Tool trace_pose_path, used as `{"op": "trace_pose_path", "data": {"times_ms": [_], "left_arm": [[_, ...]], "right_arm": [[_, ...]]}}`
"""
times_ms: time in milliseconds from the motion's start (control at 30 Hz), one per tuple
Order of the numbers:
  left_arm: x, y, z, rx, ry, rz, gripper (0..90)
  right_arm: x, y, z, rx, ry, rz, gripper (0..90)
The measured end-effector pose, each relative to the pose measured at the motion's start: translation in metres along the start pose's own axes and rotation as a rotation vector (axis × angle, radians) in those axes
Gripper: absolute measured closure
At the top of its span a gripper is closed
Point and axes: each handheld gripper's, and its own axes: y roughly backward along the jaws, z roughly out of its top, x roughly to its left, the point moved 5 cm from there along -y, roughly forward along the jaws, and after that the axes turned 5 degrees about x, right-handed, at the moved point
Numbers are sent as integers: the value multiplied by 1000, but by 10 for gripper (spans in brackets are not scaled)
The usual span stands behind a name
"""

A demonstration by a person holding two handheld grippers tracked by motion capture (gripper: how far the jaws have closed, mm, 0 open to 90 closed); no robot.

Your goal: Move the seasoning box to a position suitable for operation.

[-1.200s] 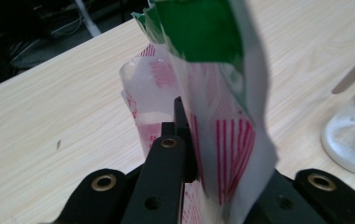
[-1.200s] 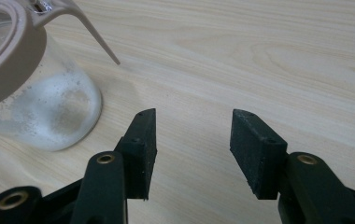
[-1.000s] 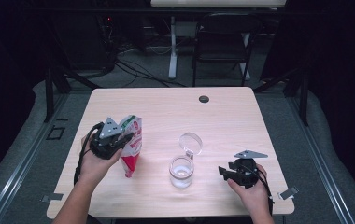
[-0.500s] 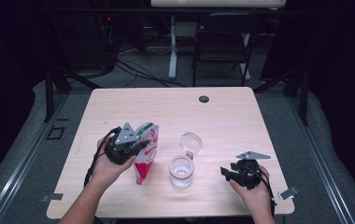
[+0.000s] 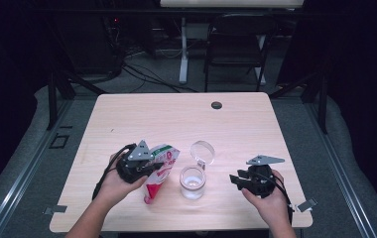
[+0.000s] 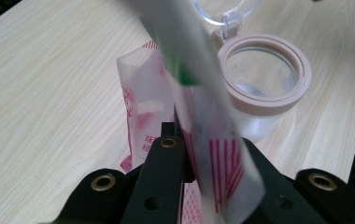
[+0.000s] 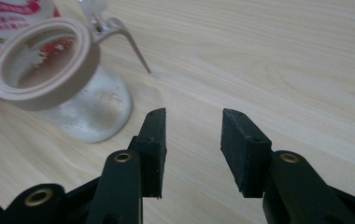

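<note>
left tongs (image 5: 149, 166) clamped on pouch (image 5: 159, 171) beside jar (image 5: 193, 182)

Pouch (image 5: 160, 168) just left of open jar (image 5: 193, 181), right hand-held gripper (image 5: 237, 180) farther right, all above table (image 5: 186, 119)

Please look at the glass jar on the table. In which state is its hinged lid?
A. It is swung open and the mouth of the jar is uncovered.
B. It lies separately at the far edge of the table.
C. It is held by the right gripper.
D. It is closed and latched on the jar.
A: in the high view the clear lid stands swung back behind the jar, and the left gripper view looks straight into the jar's uncovered mouth.
</note>
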Motion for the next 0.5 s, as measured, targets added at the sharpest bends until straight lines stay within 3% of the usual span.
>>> {"op": "trace_pose_path", "data": {"times_ms": [233, 500], "left_arm": [[-5, -6, -9, 33, 2, -26, 900], [-5, -8, -19, -8, 62, -62, 900]], "right_arm": [[18, 10, 14, -12, 67, 38, 621], [54, 23, 35, -26, 186, 144, 679]]}}
